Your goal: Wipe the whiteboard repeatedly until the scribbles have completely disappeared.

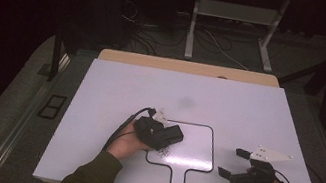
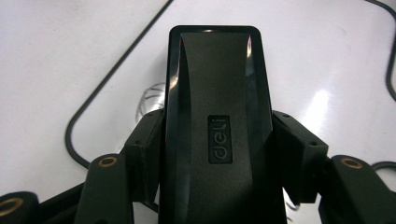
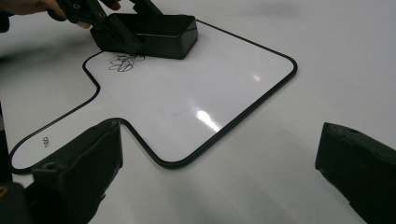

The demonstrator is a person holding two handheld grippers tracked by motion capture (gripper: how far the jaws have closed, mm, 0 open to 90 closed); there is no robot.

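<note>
Left claw [image 1: 169, 137] clamped on eraser [image 2: 217, 116], jaws pressing its two long sides at about mid-length; grip looks square, body centred between the pads. Right claw [image 1: 232, 163] idle near the table's front right, jaws standing wide with nothing between them, well apart from the work. Eraser: black plastic block, glossy bevels, matte top with a raised brand mark; judged light and rigid, not fragile, but the shiny flanks could slip under a loose pinch, so the side hold across the narrow width seems the right one. It sits low on the paddle-shaped whiteboard [image 3: 187, 107], at the upper left part of the panel as seen from above, just beside a small pen scribble [image 3: 122, 62] — whether its felt touches the surface, cannot tell. Long axis runs straight out along the claw's own line, pointing away from the hand toward the board's right side. Board handle points at the person. Farther off, bare table [image 1: 231, 98] beyond.
</note>
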